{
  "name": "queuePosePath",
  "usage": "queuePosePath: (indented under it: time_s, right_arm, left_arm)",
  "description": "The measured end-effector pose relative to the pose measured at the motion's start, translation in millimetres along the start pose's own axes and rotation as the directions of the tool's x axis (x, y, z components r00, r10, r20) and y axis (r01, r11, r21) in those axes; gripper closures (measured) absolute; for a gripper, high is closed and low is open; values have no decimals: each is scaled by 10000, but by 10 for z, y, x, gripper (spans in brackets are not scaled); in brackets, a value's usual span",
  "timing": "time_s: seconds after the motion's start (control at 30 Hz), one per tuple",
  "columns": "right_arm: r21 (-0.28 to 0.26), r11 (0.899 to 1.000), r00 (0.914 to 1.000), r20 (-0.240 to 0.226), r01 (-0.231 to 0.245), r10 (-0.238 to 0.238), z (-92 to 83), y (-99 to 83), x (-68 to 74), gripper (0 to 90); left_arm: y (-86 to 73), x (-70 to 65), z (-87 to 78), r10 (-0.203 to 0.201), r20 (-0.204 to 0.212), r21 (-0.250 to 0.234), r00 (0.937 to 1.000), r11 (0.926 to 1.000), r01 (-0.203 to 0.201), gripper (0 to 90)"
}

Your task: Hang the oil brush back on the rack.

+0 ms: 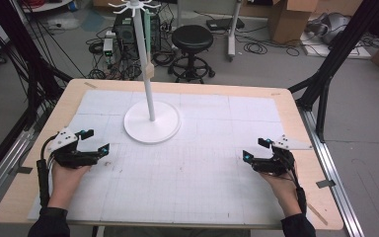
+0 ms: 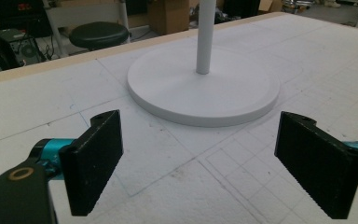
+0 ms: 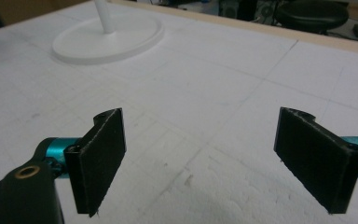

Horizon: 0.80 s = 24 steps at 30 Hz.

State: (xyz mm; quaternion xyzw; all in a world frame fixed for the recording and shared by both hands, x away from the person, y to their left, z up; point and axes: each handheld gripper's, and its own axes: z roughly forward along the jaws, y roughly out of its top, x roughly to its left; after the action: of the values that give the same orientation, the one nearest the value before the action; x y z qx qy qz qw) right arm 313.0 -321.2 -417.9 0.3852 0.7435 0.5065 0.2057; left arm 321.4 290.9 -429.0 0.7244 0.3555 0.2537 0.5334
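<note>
The white stand [image 1: 151, 121] stood upright toward the far middle of the desk [image 1: 276, 96], its round flat base resting on the white gridded mat [image 1: 192, 173] and its thin pole rising to a ring of short hooks at the top; something pale green and tan hung beside the pole partway up, too indistinct to name. Judged from its look, the stand would be stiff and smooth, probably painted metal or hard plastic, with most of its weight in the base, so it would likely be top-light but prone to tipping if pushed high on the pole. The pole just above the base seemed the sound place to take hold, since the disc's low rim offered little for pads to bite and its glossy face looked slippery. The left gripper [image 1: 94, 140] lay near the left edge of the desk, its jaws spread wide with nothing between them, pointing toward the base, which sat a short way ahead in the left gripper view. The right gripper [image 1: 256, 149] lay well apart on the right side, its jaws likewise spread as wide as they appeared to go, holding nothing and touching only the mat beneath.
</note>
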Motion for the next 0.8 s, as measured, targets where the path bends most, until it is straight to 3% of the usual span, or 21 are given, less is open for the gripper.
queuePosePath:
  time_s: [0.23,0.8]
  right_arm:
    - [398,9988,9991,295,-300,289,19,-63,-63,168]
    - [460,9983,9982,504,-358,335,30,-95,-95,168]
  left_arm:
    - [-6,6,19,-37,35,-54,10000,10000,37,159]
    - [-4,-1,18,-37,53,60,10000,10000,37,159]
